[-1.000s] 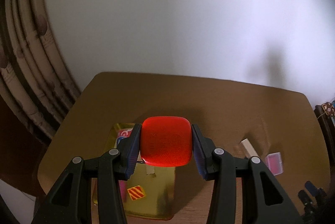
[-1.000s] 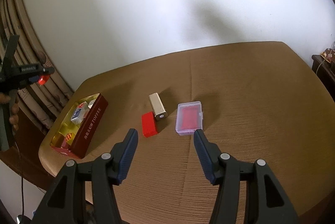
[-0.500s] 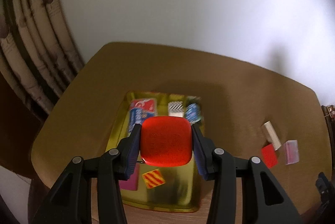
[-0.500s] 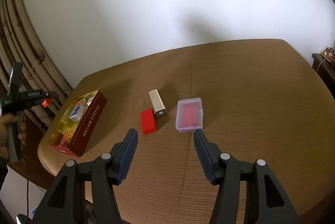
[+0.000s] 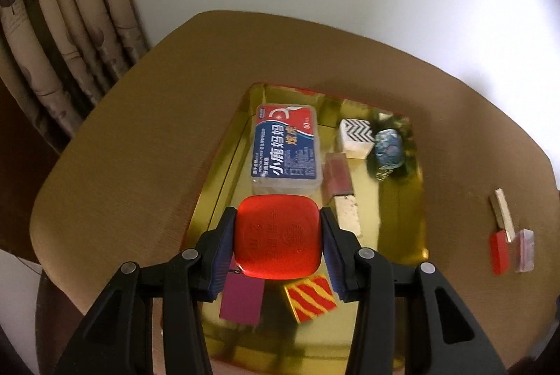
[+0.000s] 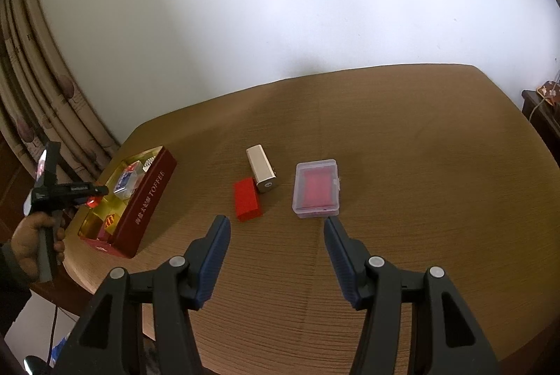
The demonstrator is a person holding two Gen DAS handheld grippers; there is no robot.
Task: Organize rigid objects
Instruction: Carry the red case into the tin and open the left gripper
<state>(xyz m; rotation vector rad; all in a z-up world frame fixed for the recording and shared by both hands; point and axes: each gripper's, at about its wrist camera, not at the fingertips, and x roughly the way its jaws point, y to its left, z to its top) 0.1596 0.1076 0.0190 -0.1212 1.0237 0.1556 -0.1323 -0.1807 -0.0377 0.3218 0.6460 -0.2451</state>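
1. I read the left gripper (image 5: 277, 240) as clenched on the red square case (image 5: 277, 237), one pad on each side edge.
2. The case is glossy translucent red, rounded at the corners, with embossed markings too faint to read. Its broad face is turned toward the camera. Its sides look near equal, so I cannot name a long axis.
3. The case hangs above the near half of the gold-lined tin (image 5: 399, 200), over the purple card (image 5: 241, 299) and the red-and-yellow striped tile (image 5: 311, 296).
4. Deeper in the tin, the blue-labelled clear box (image 5: 285, 147) lies with its long axis running away from the camera.
5. The right gripper (image 6: 276, 256) is released, jaws spread wide, hovering over the table (image 6: 402, 130).
6. Right of the tin lie the red block (image 6: 247, 199), touching the beige bar (image 6: 262, 169), and the clear pink-filled box (image 6: 316, 187).
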